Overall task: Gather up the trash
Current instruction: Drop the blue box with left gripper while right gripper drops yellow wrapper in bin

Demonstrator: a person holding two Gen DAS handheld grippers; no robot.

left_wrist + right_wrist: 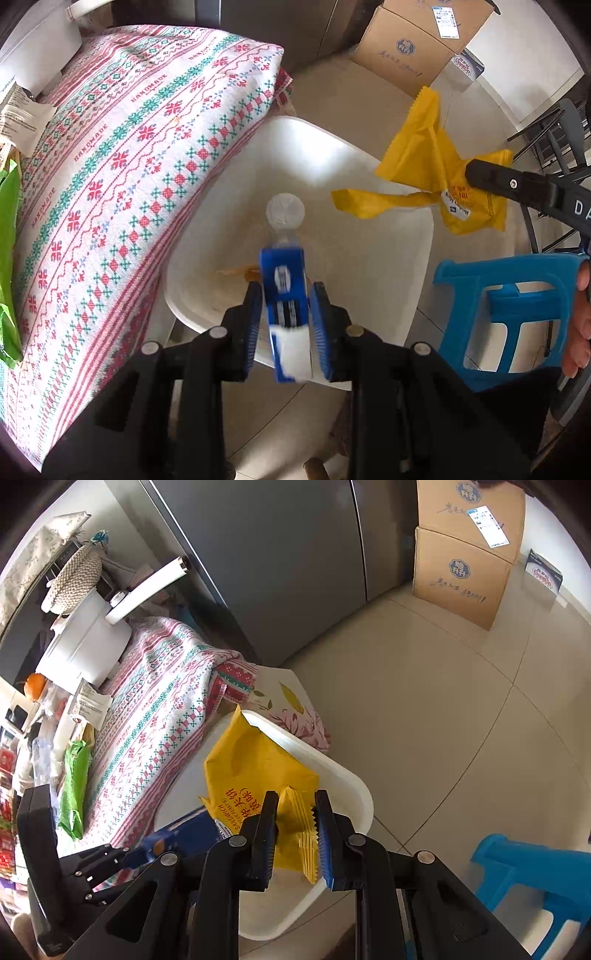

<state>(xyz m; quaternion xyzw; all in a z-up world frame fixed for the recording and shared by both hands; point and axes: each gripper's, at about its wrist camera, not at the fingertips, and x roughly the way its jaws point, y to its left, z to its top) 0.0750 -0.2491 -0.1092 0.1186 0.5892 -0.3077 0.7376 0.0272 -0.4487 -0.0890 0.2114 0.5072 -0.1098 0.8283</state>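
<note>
Nearest in the left wrist view, the left gripper (282, 325) has a small blue carton (284, 295) between its jaws; the carton is blurred and there seems to be a sliver of gap at each pad, so the jaws look apart and the carton looks as though it is just slipping free (though I cannot be sure the pads have fully let go). Directly below it is the white bin (369, 192), with a white round cap (285, 212) showing just beyond the carton's far end.

In the right wrist view, the right gripper (295, 834) is clamped on the serrated end of a yellow snack wrapper (258, 768), which hangs over the white bin (347, 775) without resting in it.

Beside the bin stands the counter under a patterned cloth (129, 147), with a green packet (75, 786) lying on it. On the other side is a blue plastic stool (517, 314). Furthest off, cardboard boxes (465, 576) are stacked on the tiled floor.

The step in hand looks like dropping collected trash into the bin. Next the right jaws need to part so the wrapper falls inside the rim; the green packet seems a likely pick after that
</note>
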